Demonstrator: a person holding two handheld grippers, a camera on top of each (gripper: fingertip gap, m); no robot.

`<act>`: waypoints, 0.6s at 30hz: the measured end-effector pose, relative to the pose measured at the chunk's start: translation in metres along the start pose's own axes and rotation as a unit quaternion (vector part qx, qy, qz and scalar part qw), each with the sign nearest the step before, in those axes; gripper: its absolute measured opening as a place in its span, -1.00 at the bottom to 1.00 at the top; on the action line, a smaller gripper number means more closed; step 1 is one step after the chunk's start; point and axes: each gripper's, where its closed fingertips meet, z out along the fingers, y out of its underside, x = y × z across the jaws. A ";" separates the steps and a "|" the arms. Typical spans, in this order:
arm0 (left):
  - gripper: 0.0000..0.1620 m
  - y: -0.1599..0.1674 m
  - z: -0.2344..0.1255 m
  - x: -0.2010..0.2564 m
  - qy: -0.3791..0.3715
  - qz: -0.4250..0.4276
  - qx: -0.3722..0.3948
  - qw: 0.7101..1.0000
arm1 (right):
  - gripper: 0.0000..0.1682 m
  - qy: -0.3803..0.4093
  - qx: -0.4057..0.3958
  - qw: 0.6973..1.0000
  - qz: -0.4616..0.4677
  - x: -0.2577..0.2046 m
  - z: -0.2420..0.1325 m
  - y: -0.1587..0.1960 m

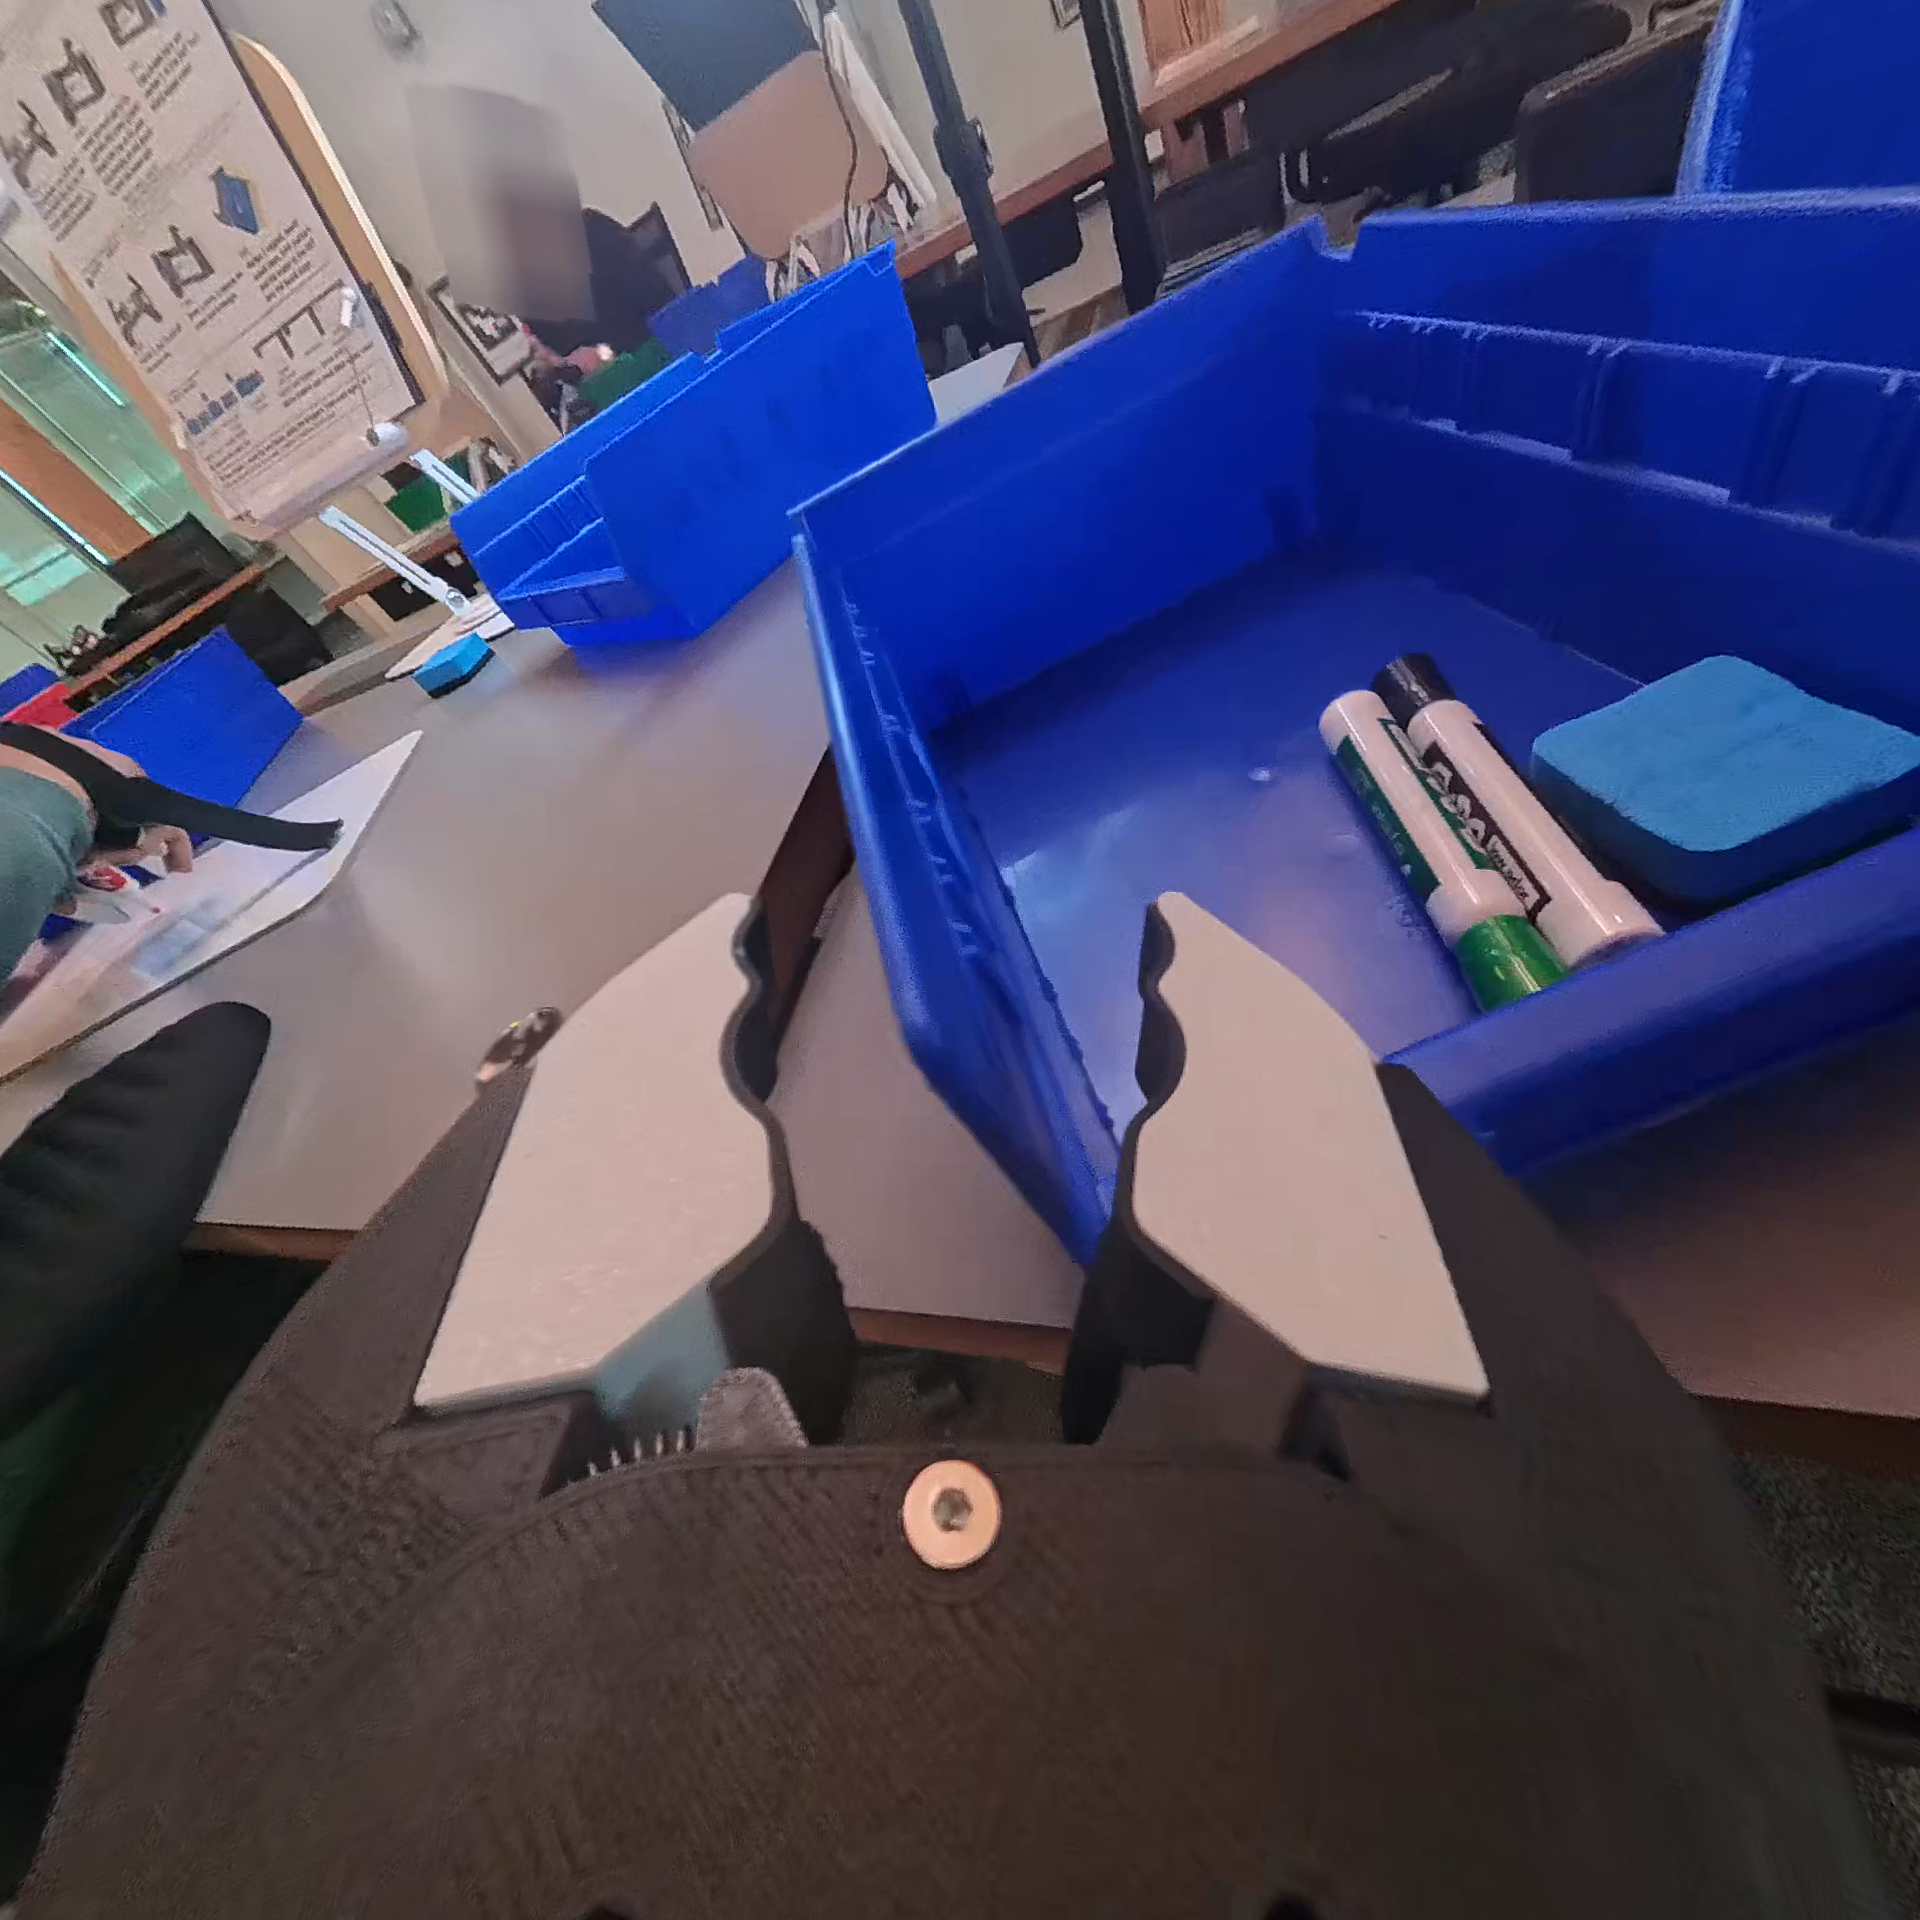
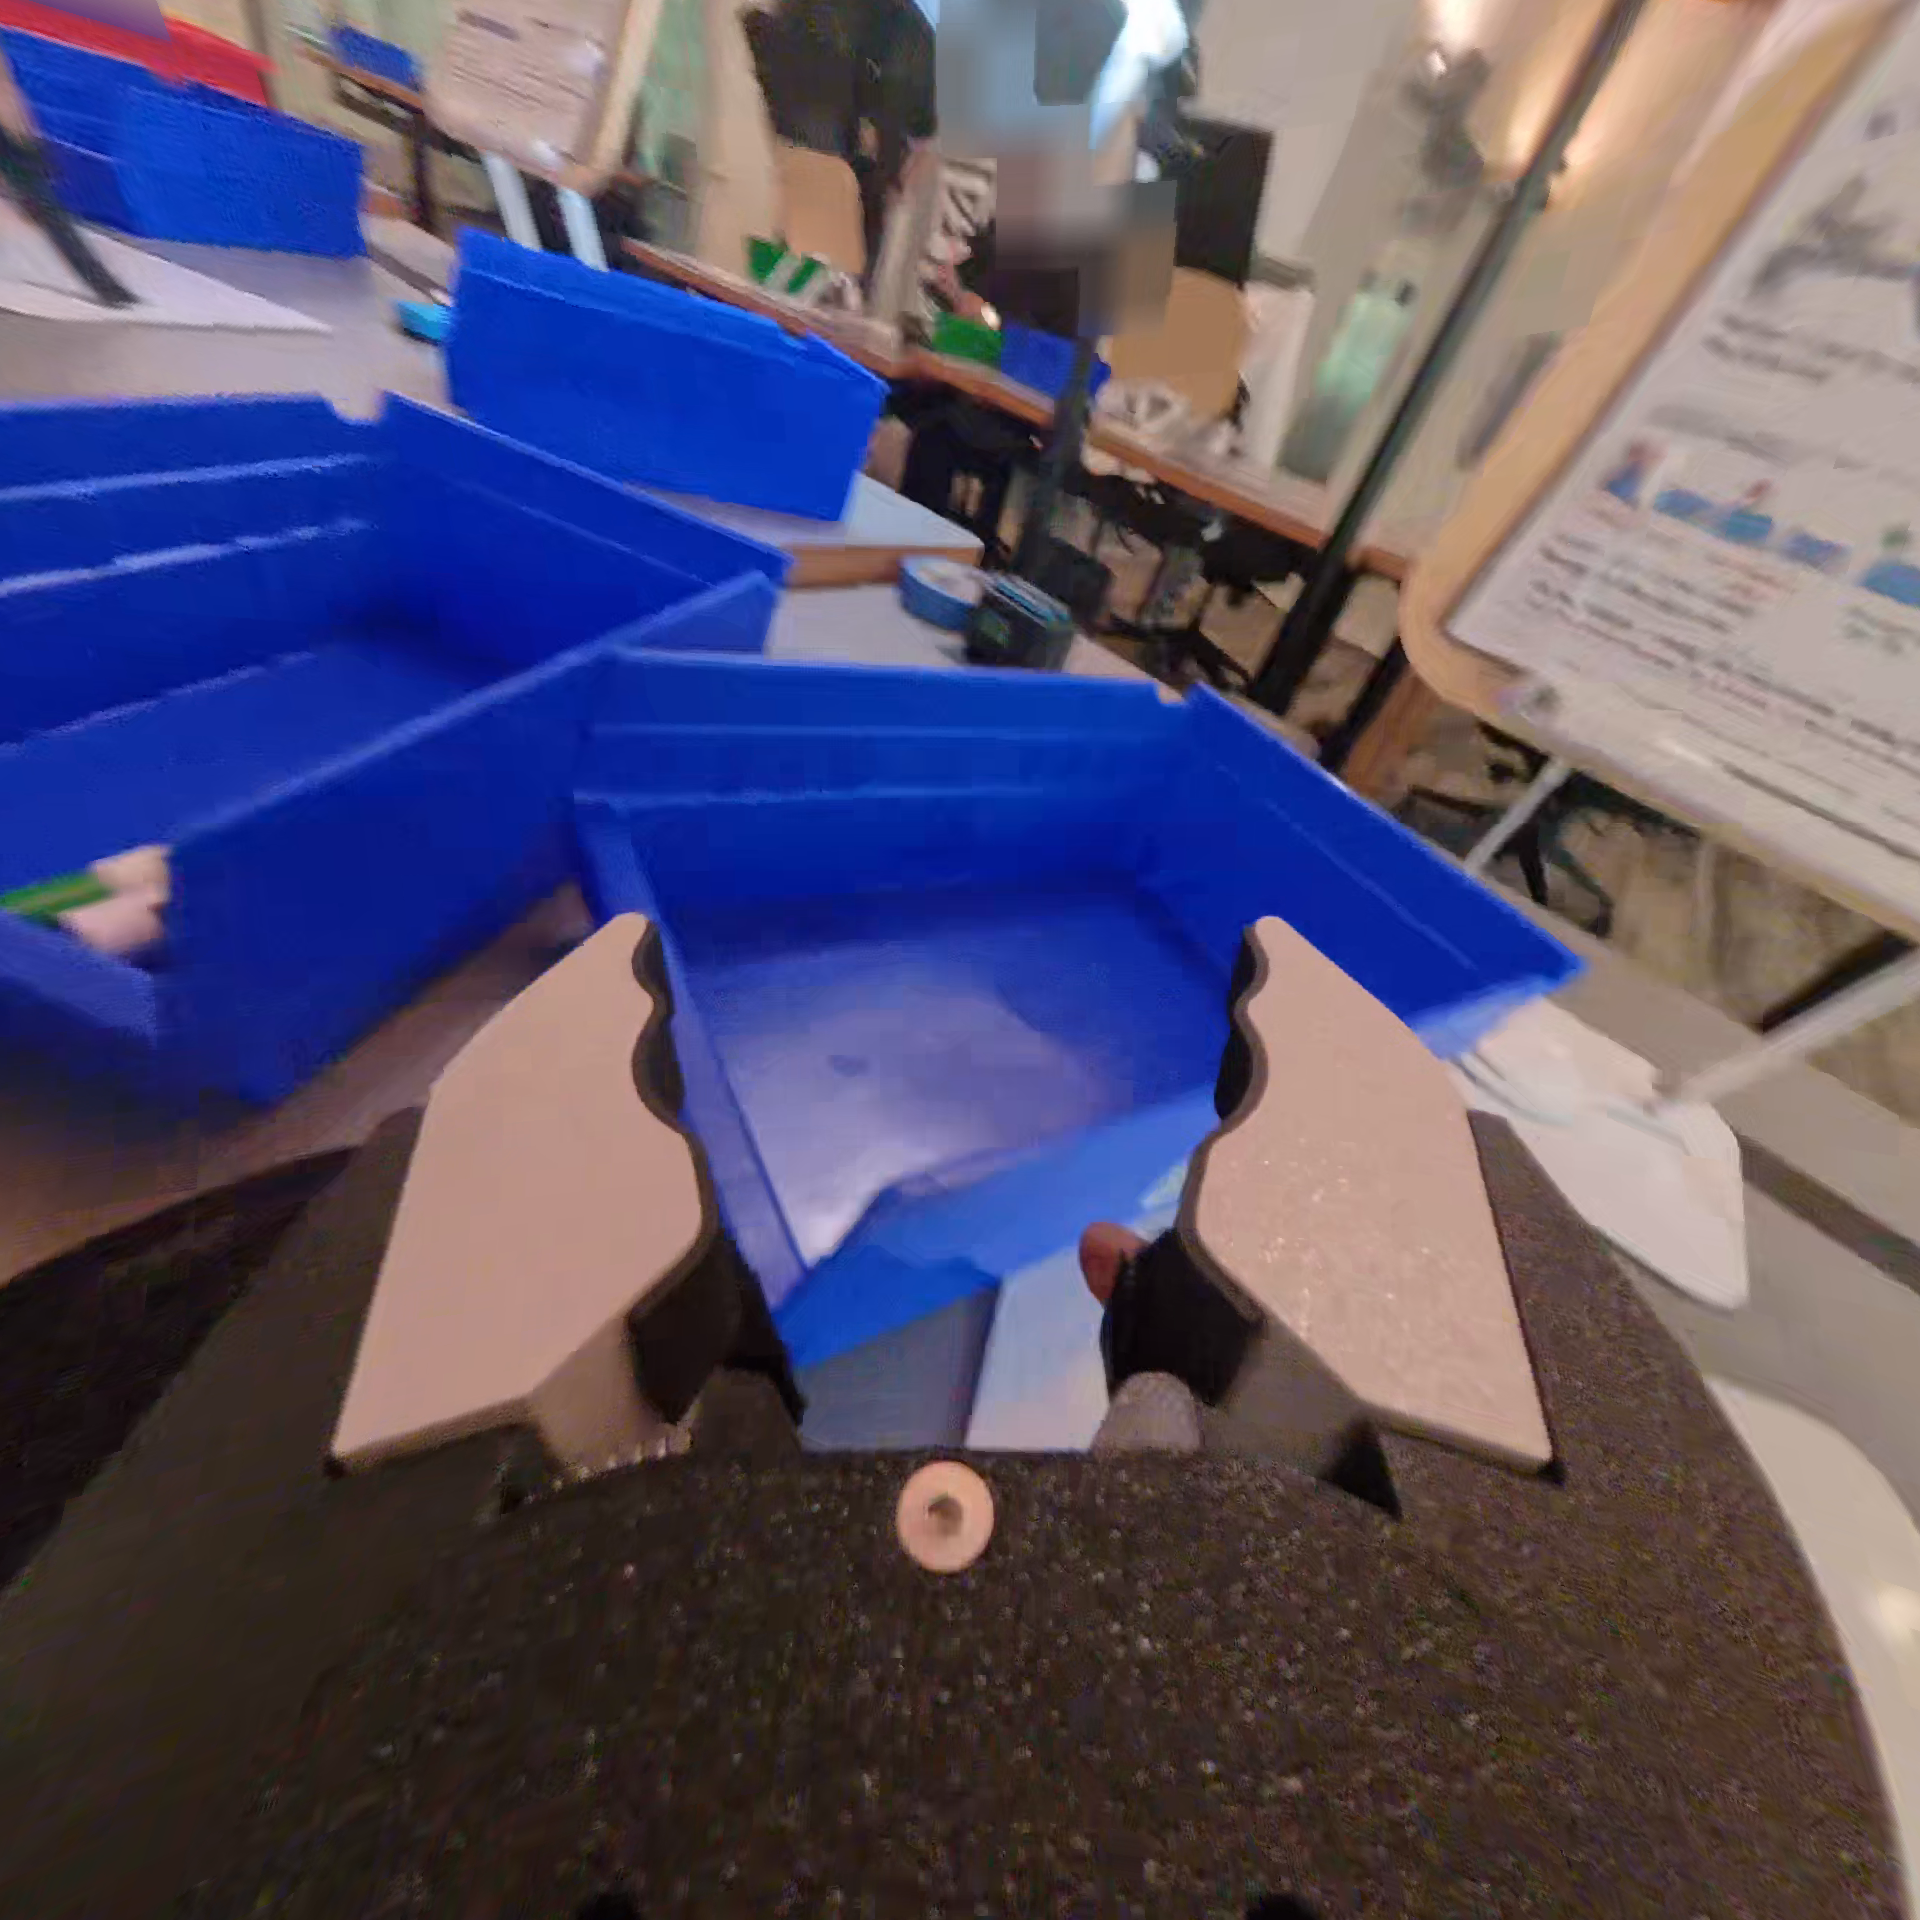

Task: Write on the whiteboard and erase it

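From the left wrist view we look forward along the left gripper (image 1: 951, 914), low over the near edge of the grey table (image 1: 582, 831) and tilted, facing the left wall of a blue bin (image 1: 935, 935) close ahead; the bin's interior lies right of centre. From the right wrist view we look along the right gripper (image 2: 951, 940) into a second, smaller blue bin (image 2: 1039, 810), very near. We find the first bin again at the left of the right wrist view (image 2: 312, 727); both views share it and the table.
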 end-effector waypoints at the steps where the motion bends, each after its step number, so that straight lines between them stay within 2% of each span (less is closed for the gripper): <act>1: -0.11 -0.003 -0.003 -0.004 0.003 -0.002 -0.003 1.000 | 0.29 0.010 -0.034 0.999 0.024 0.012 -0.001 0.016; 4: -0.04 -0.031 -0.016 -0.015 -0.002 -0.017 0.039 0.999 | 0.36 -0.019 -0.106 0.990 0.090 0.009 0.002 0.052; 6: -0.04 -0.055 -0.025 -0.017 -0.018 -0.022 0.087 0.996 | 0.31 -0.023 -0.127 0.989 0.068 -0.001 0.007 0.064; 9: -0.05 -0.083 -0.033 -0.002 -0.023 0.001 0.144 0.989 | -0.09 0.005 -0.132 0.991 0.007 -0.004 0.011 0.072; 11: -0.06 -0.095 -0.035 0.009 -0.026 0.014 0.169 0.985 | -0.21 0.018 -0.150 0.988 -0.018 0.002 0.009 0.072; 13: -0.09 -0.108 -0.038 0.024 -0.012 0.010 0.201 0.980 | -0.43 0.040 -0.163 0.984 -0.053 0.014 0.006 0.070; 16: -0.13 -0.128 -0.043 0.055 0.035 -0.004 0.234 0.971 | -0.64 0.057 -0.156 0.983 -0.074 0.033 0.000 0.056; 18: -0.20 -0.142 -0.049 0.089 0.110 -0.052 0.252 0.960 | -0.77 0.087 -0.150 0.979 -0.104 0.051 -0.006 0.044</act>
